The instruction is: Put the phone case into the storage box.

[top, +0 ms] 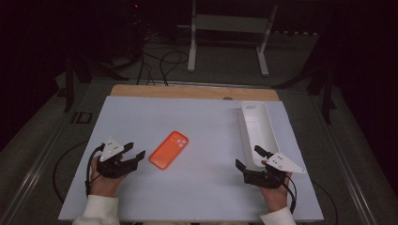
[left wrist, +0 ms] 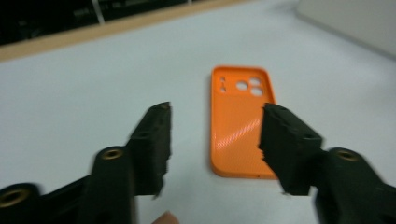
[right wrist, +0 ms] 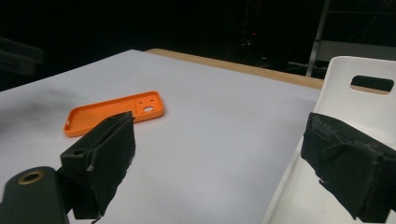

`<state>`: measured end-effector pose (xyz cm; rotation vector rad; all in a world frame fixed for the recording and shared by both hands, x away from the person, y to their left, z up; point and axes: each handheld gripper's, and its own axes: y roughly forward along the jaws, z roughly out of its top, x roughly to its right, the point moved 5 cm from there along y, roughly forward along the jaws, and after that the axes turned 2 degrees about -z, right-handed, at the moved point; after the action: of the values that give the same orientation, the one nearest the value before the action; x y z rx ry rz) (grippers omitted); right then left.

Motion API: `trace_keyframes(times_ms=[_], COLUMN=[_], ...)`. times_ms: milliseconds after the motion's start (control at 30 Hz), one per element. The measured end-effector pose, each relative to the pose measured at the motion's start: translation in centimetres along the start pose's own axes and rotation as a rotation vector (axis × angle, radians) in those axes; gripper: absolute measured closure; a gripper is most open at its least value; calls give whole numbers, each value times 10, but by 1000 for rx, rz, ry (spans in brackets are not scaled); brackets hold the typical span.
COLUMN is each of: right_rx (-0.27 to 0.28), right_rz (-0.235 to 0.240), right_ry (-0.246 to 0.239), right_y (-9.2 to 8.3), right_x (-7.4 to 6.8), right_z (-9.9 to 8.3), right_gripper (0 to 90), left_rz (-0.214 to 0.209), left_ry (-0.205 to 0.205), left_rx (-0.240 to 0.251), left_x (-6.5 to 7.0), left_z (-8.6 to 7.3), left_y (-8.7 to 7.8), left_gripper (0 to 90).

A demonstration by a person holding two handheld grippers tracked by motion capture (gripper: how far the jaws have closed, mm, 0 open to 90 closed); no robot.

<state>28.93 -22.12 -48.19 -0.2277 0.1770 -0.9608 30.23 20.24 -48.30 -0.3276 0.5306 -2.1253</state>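
Observation:
An orange phone case lies hollow side up on the white table top, left of the middle. My left gripper is just to its left, pointing at it, jaws open and empty. In the left gripper view the case lies on the table beyond and below the parted jaws of that gripper. A long white tray stands at the right. My right gripper is open at the tray's near end, one jaw over the tray and one over the table. The case lies beyond its left jaw.
The table's wooden far edge runs behind the white top. Beyond it, on the dark floor, are cables and a white metal stand. A person's hands and white sleeves come in at the bottom.

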Motion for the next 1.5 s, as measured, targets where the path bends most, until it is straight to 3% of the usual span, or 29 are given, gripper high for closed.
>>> trace_keyframes(times_ms=[200,433,633,1033,1500], right_rx=[2,12,26,23,4], right_rz=[0,2,-8,-10,-6], right_ry=[1,-8,0,-3,-4], right_y=[-1,-4,-7,-8,-6], right_x=[0,-1,2,3,2], right_z=[0,-2,-1,-3,-5], right_gripper=[98,98,99,99,98], left_rz=[27,4,10,-16,-9], left_ry=[46,29,44,41,35], left_rx=[75,132,114,91,-21], left_x=[-4,-9,-13,-15,-13], left_z=[1,1,-3,-4,-3], left_y=[-23,-42,-50,-55,-40], left_gripper=[192,104,12,1,1])
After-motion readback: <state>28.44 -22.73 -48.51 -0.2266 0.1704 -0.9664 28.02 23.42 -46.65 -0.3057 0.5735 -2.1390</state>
